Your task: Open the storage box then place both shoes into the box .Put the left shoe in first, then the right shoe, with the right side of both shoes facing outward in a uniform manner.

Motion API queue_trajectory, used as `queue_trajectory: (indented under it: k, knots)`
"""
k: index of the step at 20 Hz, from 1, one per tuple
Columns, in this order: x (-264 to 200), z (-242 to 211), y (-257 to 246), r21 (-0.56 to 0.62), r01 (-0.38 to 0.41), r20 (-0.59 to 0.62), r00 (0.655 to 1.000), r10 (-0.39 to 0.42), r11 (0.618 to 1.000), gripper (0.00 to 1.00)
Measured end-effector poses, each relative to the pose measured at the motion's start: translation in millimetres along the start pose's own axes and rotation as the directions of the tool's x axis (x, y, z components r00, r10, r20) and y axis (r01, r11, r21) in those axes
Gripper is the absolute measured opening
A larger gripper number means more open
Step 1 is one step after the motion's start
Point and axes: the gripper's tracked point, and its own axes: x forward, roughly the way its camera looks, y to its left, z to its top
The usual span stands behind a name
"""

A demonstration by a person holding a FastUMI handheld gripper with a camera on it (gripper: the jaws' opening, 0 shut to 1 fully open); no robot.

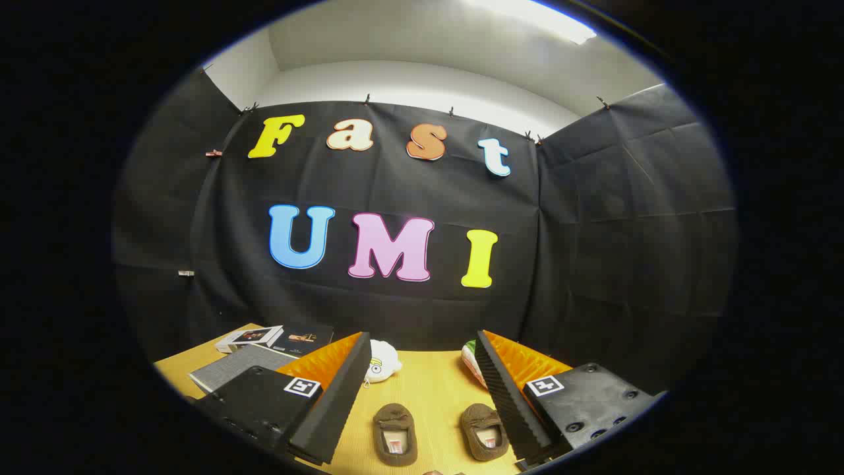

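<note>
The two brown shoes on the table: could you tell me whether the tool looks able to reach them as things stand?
Probably yes. The tool is open, and both brown shoes lie on the bare wooden table between its fingers, nothing covering them.

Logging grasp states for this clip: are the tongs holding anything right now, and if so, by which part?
Nothing is held. The tongs stand open above the wooden table, and the two brown shoes lie untouched on it between the fingers.

Two brown shoes, left one (pixel 395 433), right one (pixel 485 431), on my light wood-grain counter (pixel 428 382). White plush toy (pixel 381 361). Grey speckled book (pixel 237 365) beyond my gripper (pixel 422 396), fingers apart.
</note>
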Motion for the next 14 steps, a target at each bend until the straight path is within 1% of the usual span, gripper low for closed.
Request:
queue_trajectory:
  k: [14]
  knots:
    - [9.2,-15.3,13.1,0.019,-0.048,-0.037,0.998,0.048,0.999,0.97]
